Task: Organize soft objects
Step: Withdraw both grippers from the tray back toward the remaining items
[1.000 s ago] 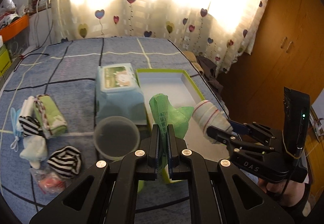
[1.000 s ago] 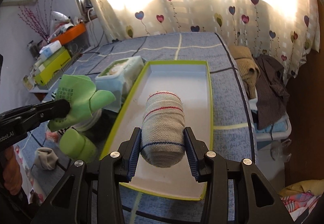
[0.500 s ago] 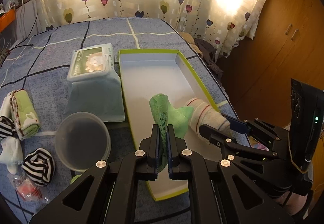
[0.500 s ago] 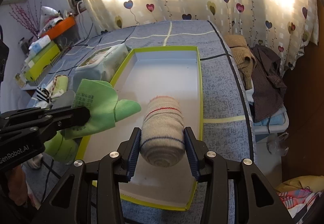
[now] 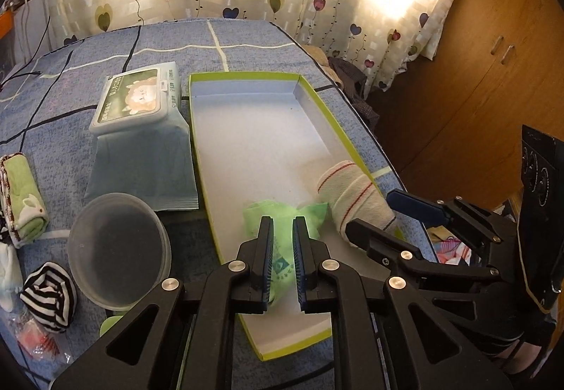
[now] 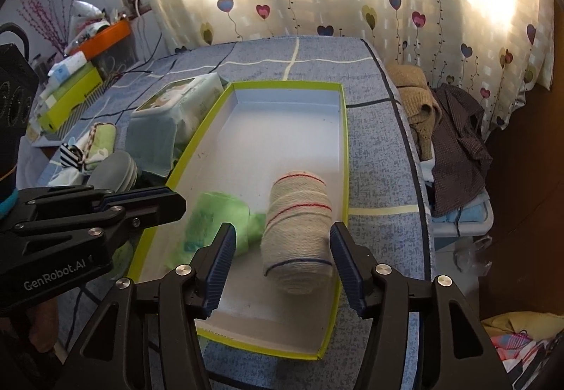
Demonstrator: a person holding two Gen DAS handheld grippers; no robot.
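A green cloth (image 5: 282, 224) lies in the near end of the white, lime-rimmed tray (image 5: 246, 75); it also shows in the right wrist view (image 6: 218, 217). My left gripper (image 5: 282, 235) is open just over it, jaws slightly apart on either side. A rolled white cloth with red and blue stripes (image 6: 299, 227) lies in the tray (image 6: 285, 84) beside the green one, also seen in the left wrist view (image 5: 352, 189). My right gripper (image 6: 282, 235) is open around the roll, pads apart from it.
A wet-wipes pack (image 5: 141, 129) and a clear plastic tub (image 5: 118, 245) sit left of the tray. A folded green towel (image 5: 21, 192) and a striped sock ball (image 5: 49, 298) lie at the far left. Clothes (image 6: 454, 129) hang off the bed's right edge.
Both grippers lowered their cloths into the tray's near end and opened. The green cloth and the striped roll now rest on the tray floor.
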